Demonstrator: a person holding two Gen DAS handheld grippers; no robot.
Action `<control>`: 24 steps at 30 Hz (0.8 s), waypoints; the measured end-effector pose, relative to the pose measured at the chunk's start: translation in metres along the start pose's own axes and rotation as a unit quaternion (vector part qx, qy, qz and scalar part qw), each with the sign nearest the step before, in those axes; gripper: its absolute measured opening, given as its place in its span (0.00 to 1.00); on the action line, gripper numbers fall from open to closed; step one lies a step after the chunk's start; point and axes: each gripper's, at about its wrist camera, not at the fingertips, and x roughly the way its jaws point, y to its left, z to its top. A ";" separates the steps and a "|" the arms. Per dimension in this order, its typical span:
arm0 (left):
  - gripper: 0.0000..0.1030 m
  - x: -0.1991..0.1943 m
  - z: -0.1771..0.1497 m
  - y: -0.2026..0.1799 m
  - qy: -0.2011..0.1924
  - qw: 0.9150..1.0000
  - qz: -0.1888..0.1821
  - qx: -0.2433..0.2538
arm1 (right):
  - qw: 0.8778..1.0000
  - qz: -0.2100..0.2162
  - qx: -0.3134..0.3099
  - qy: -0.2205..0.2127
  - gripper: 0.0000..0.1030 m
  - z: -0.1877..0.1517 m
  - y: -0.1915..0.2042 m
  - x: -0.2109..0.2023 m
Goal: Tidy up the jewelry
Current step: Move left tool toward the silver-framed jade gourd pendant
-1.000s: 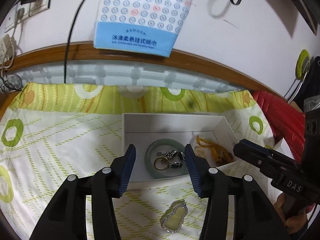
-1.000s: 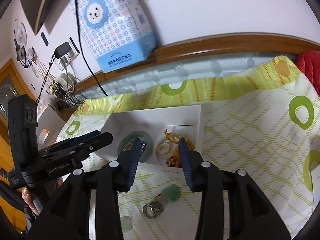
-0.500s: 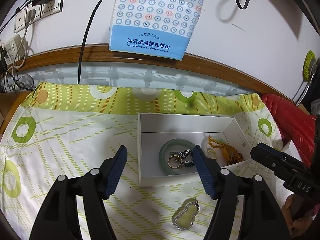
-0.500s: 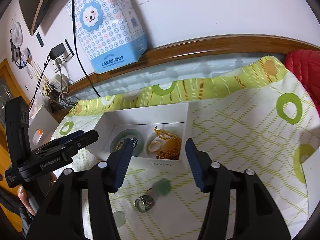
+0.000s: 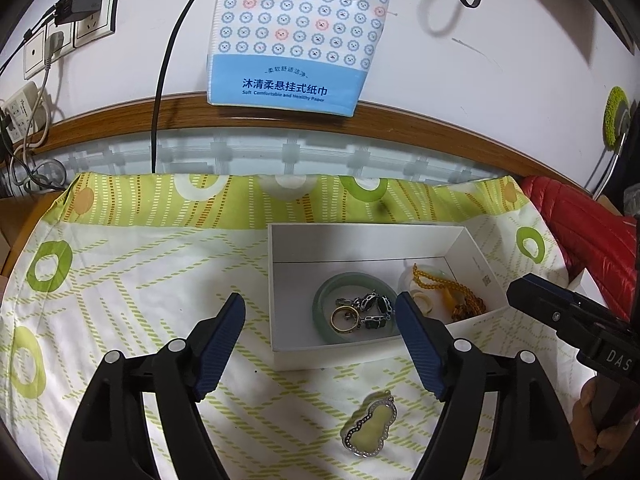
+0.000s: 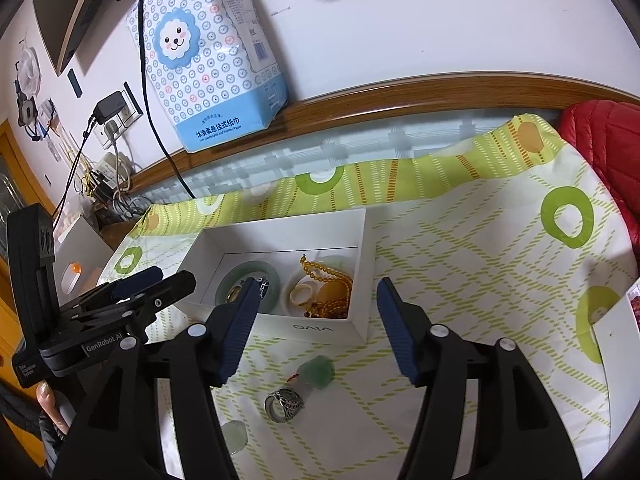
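Observation:
A white box point(image 5: 352, 236) point(image 6: 360, 276) sits on the green-patterned cloth. It holds a jade bangle point(image 5: 325, 298) point(image 6: 256, 269), a gold ring point(image 5: 345, 318), a dark chain piece point(image 5: 374, 307), an amber bead string point(image 5: 452, 288) point(image 6: 332, 284) and a pale ring point(image 6: 302, 293). On the cloth in front lie a gourd pendant point(image 5: 370, 424), a silver ring point(image 6: 285, 404) and a green stone point(image 6: 318, 371). My left gripper point(image 5: 320, 322) hangs over the box's near edge, jaws opening, nothing between them. My right gripper point(image 6: 316, 310) also has its jaws opening and empty.
A tissue pack point(image 5: 296, 32) hangs on the wall behind. Cables and sockets point(image 5: 68, 20) are at the left. A red padded garment point(image 5: 580, 220) lies to the right. A person's hand point(image 6: 52, 404) grips the left tool.
Both grippers' jaws have spread wider. Both views have pulled back and tilted up a little, so the box sits further right in the left wrist view.

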 end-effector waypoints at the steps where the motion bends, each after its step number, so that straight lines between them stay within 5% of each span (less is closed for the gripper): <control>1: 0.76 0.000 -0.001 -0.001 0.000 1.000 0.000 0.001 | 1.000 0.000 0.000 0.000 0.57 0.000 0.000 0.000; 18: 0.77 0.001 -0.004 -0.007 0.001 1.000 0.007 0.020 | 1.000 -0.004 0.005 0.000 0.58 0.001 -0.002 -0.003; 24: 0.77 -0.009 -0.014 -0.003 -0.001 1.000 0.009 0.008 | 0.999 -0.013 0.005 -0.046 0.58 -0.001 -0.001 -0.033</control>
